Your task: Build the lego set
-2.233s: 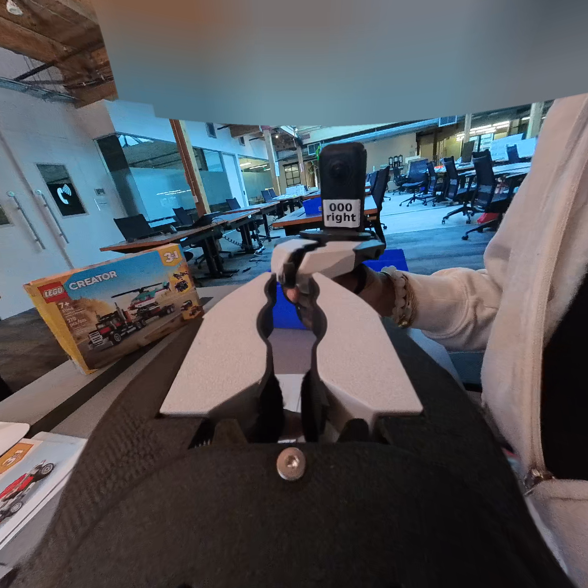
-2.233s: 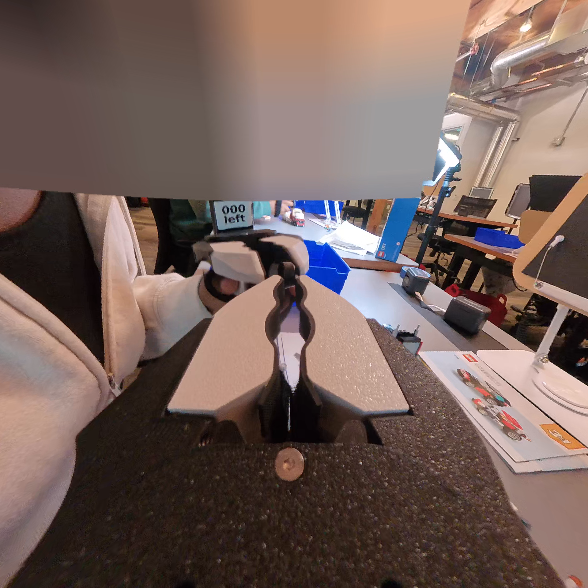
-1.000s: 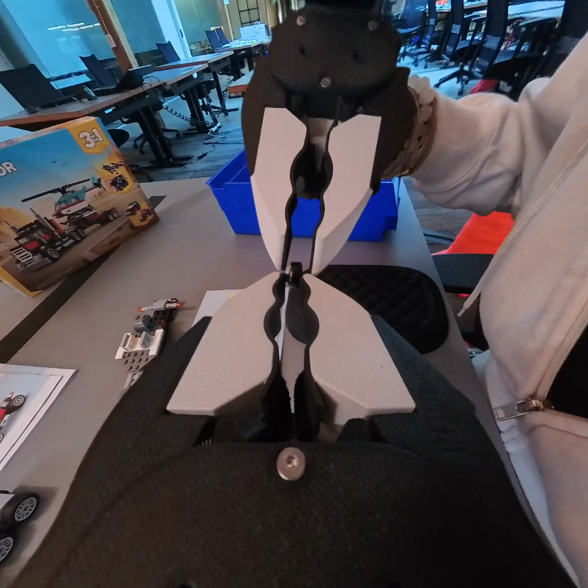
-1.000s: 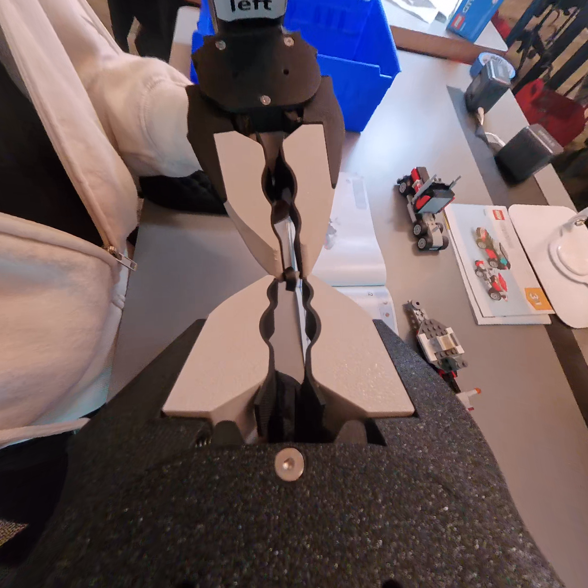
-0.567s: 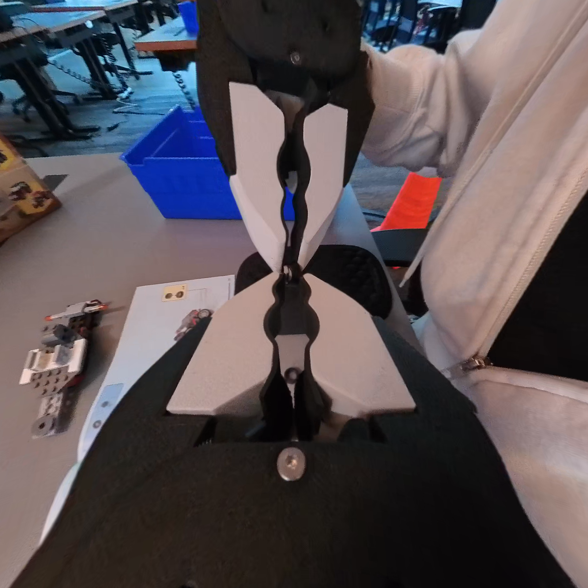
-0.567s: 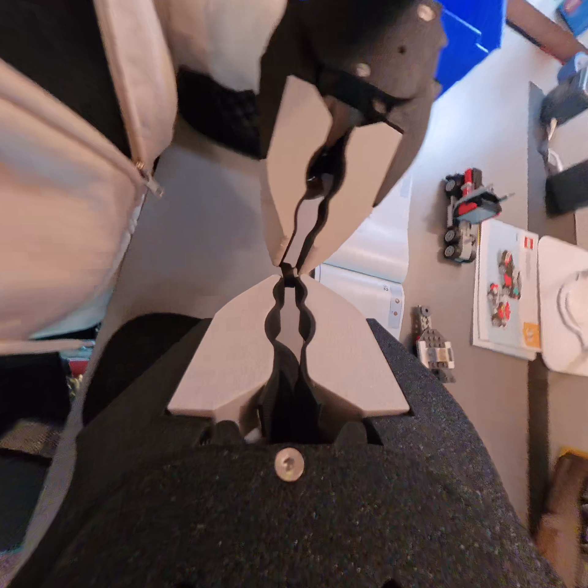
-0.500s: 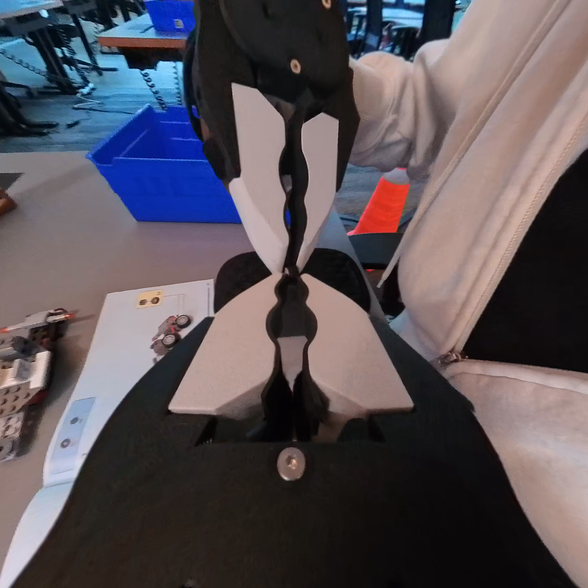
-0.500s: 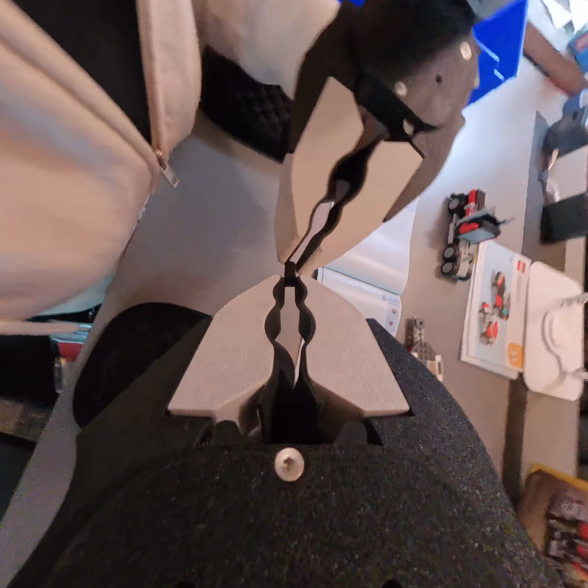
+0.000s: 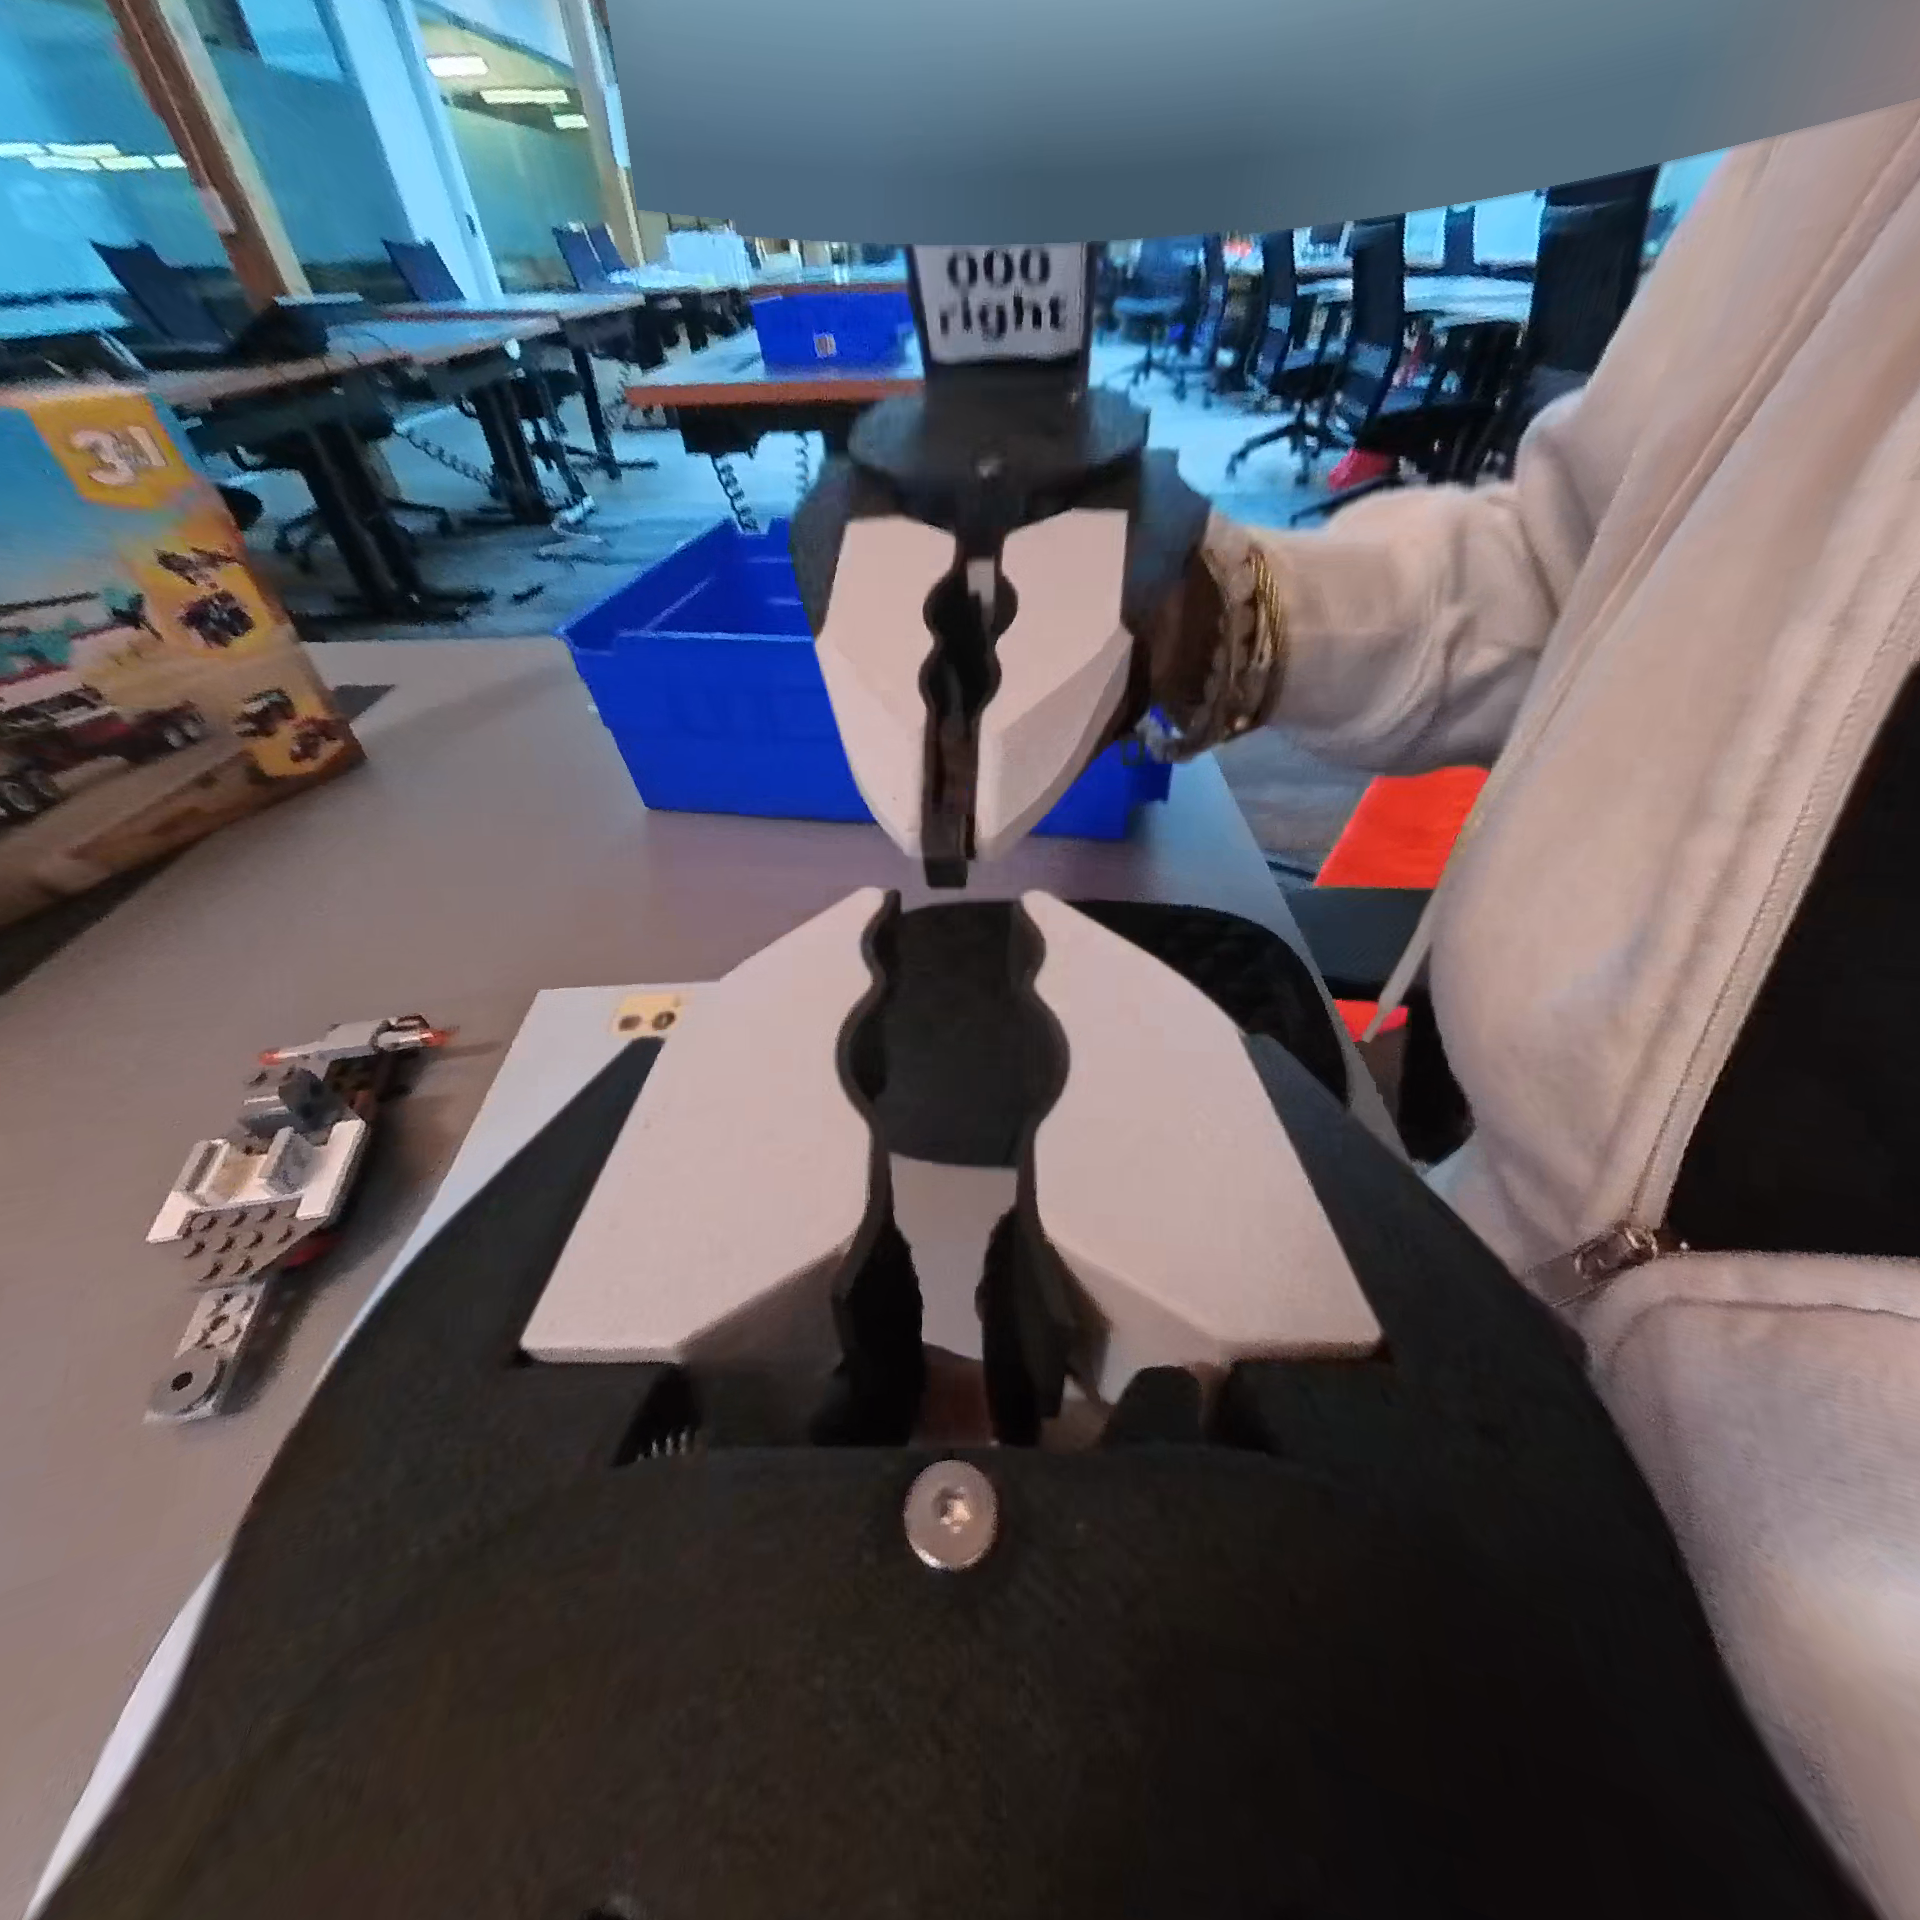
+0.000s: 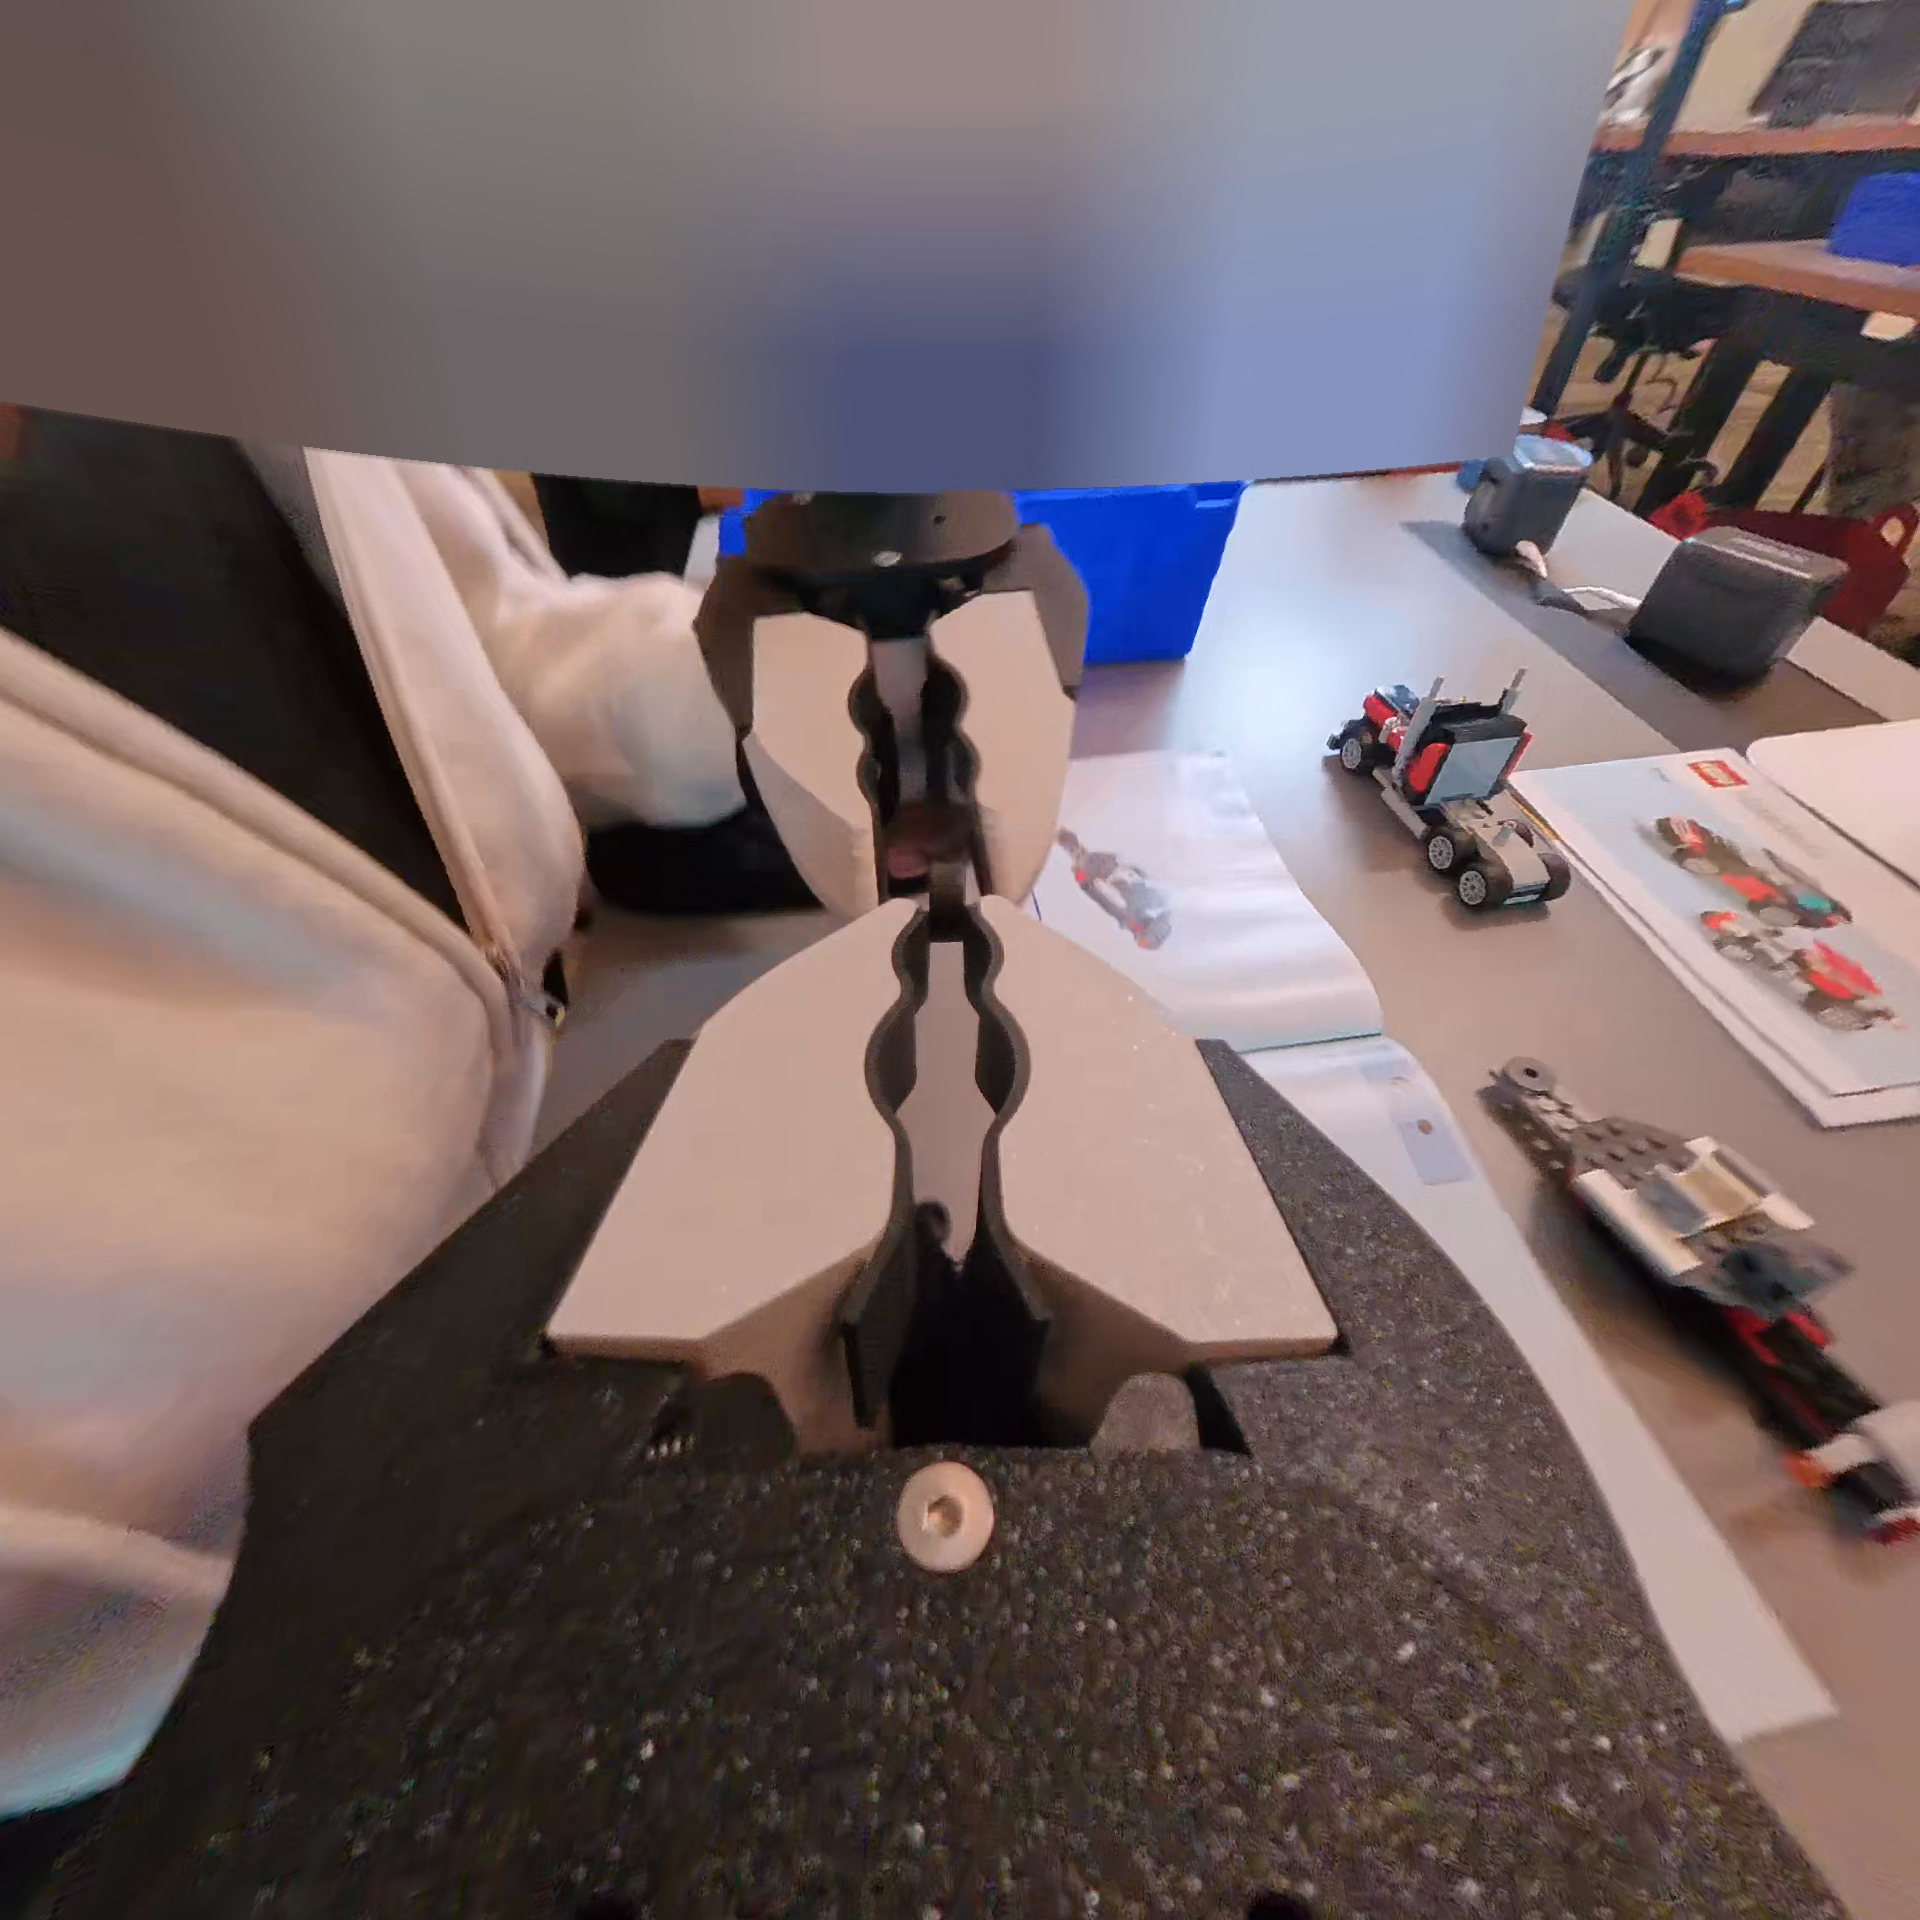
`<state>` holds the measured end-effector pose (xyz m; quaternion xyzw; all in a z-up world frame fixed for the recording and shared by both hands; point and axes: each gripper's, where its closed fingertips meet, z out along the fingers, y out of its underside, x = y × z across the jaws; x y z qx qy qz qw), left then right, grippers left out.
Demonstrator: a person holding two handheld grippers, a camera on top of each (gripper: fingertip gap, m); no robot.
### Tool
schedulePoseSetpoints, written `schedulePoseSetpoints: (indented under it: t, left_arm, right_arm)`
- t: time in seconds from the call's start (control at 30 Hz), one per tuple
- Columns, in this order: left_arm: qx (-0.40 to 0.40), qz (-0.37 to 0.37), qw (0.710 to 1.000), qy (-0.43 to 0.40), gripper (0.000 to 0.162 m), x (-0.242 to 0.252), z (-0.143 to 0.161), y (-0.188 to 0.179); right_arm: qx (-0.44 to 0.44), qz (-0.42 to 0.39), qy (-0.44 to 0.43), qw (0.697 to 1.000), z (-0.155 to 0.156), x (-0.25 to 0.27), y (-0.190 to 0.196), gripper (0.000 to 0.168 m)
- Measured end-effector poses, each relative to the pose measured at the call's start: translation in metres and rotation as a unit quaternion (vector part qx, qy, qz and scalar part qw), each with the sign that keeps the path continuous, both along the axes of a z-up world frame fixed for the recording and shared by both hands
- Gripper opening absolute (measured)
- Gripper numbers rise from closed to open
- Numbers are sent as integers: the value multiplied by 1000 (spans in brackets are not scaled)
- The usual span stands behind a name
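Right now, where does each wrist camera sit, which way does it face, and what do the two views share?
Left wrist view: behind the left gripper, fingers open, facing the right gripper, blue bin and set box; cream sleeve at right.
Right wrist view: behind the right gripper, shut on a small black piece, facing the left gripper; jacket at left, truck at right.
Shared: grippers nearly tip to tip, blue bin, booklet, part-built model.

Pale grey wavy-edged fingers (image 9: 748,1143); black foam body; silver screw (image 9: 949,1522); cream zip-up sleeve (image 9: 1392,623).
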<state>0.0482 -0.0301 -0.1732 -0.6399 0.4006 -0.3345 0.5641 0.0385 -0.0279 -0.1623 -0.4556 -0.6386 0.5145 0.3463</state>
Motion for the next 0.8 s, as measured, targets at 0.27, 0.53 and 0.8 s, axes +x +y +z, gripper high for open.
schedulePoseSetpoints:
  t: [0.27,0.53,0.8]
  left_arm:
    - [6,17,998,-63,7,-3,17,2]
    - [21,65,993,-93,6,-9,20,6]
    - [-115,-34,973,-195,33,-8,17,-3]
  right_arm:
    - [-114,-10,43,993,6,-5,-2,5]
    - [-168,-53,77,981,9,-10,2,6]
    - [312,-57,210,925,24,-2,3,6]
